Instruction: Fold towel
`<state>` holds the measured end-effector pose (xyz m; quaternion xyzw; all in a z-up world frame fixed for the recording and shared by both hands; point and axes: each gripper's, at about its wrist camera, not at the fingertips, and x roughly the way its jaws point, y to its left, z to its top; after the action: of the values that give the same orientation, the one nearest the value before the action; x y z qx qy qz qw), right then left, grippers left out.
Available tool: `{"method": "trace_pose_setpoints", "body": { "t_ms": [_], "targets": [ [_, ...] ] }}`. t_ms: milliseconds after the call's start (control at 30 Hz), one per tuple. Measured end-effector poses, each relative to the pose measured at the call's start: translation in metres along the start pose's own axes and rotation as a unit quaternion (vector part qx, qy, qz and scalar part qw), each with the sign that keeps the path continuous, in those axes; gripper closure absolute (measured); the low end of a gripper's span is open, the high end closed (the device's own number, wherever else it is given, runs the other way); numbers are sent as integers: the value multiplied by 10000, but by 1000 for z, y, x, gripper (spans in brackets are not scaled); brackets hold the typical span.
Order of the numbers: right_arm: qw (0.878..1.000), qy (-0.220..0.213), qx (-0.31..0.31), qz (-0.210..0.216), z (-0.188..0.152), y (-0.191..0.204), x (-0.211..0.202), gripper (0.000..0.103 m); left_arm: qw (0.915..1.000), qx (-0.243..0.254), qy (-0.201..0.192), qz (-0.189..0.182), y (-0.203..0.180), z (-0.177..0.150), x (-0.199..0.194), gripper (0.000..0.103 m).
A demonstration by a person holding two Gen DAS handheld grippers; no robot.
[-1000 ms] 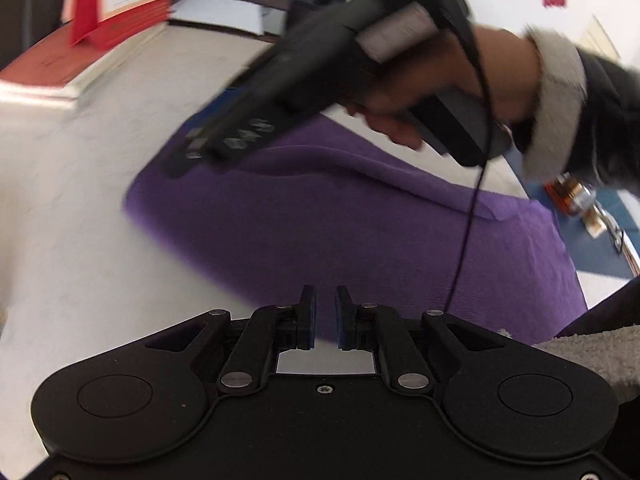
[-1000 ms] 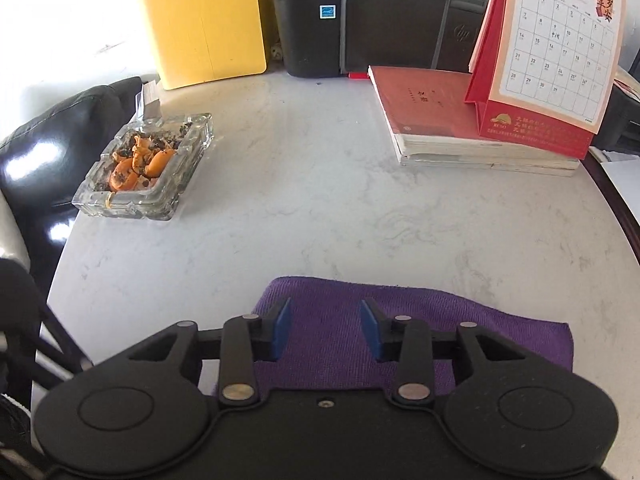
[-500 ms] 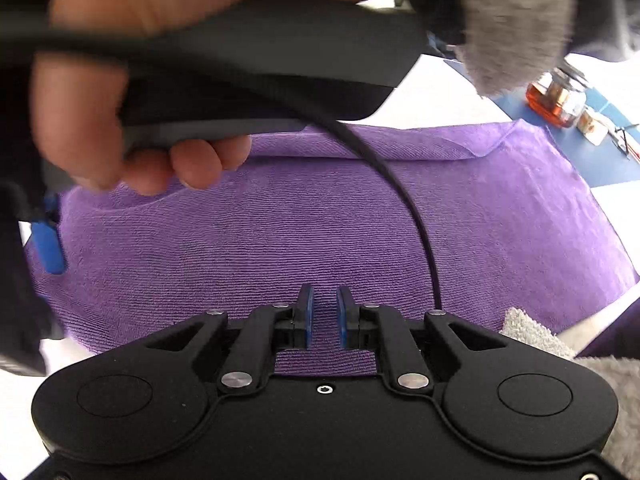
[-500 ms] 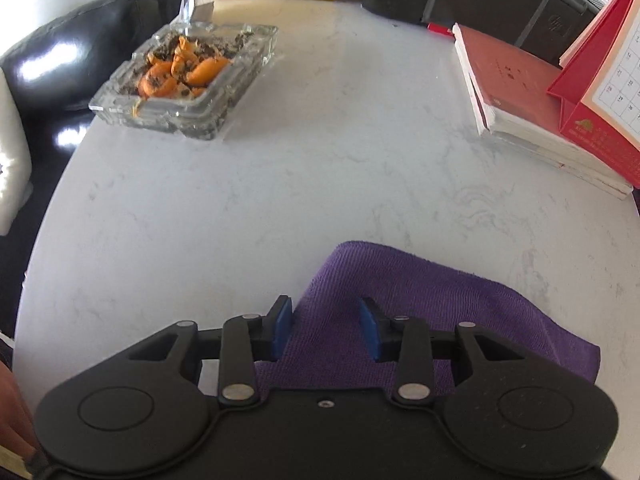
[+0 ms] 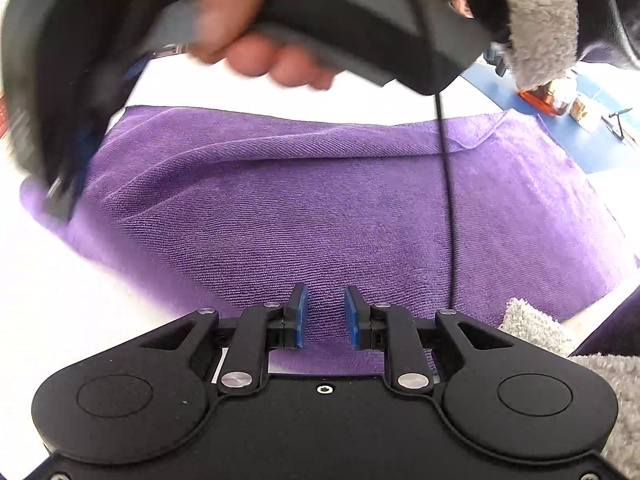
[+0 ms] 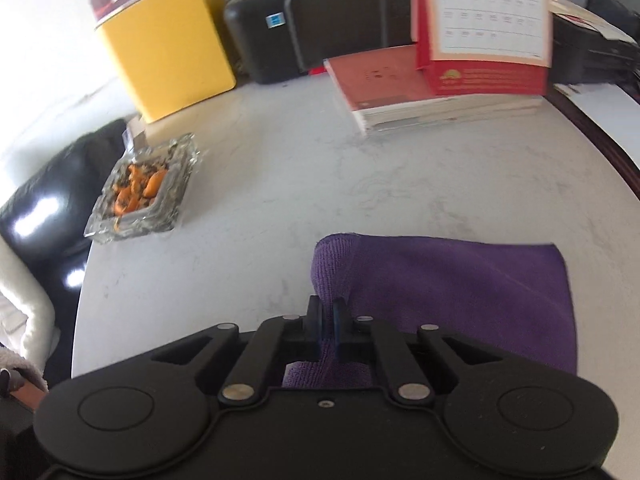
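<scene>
Right gripper (image 6: 327, 322): fingers pinched tight on a raised fold of the purple terry-cloth towel (image 6: 460, 292)
Left gripper (image 5: 323, 316): fingers slightly parted above the towel (image 5: 320, 216), holding nothing

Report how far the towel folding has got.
Done: the purple towel already lies doubled on the white table, a folded layer showing along its far edge. In hand: the right gripper is shut on a raised corner; the left gripper is open above the cloth. Left: carrying that corner across for the next fold.
</scene>
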<state>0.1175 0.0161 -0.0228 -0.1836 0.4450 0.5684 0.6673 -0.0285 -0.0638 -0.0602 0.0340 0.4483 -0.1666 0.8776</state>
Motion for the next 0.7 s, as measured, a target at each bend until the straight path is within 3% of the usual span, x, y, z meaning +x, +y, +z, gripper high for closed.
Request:
{"method": "trace_pose_setpoints", "body": {
  "t_ms": [167, 267, 367, 500, 600, 700],
  "targets": [
    [9980, 181, 172, -589, -23, -27, -1, 91, 10000, 64, 47, -2, -3, 0, 0, 82],
    [9947, 165, 23, -1012, -27, -27, -4, 74, 9999, 80, 66, -8, -4, 2, 0, 81],
    [9905, 0, -202, -1362, -23, -21, -13, 73, 9999, 109, 79, 2, -7, 3, 0, 81],
    [9940, -122, -476, -973, -10, -5, -22, 73, 9999, 127, 77, 5, -7, 3, -3, 79],
    [9951, 276, -648, -688, -6, 7, -7, 72, 9999, 136, 73, 5, -6, 4, -5, 78],
    [9914, 632, -799, -817, -14, 13, 7, 71, 9999, 145, 68, 5, -5, 4, -8, 78]
  ]
}}
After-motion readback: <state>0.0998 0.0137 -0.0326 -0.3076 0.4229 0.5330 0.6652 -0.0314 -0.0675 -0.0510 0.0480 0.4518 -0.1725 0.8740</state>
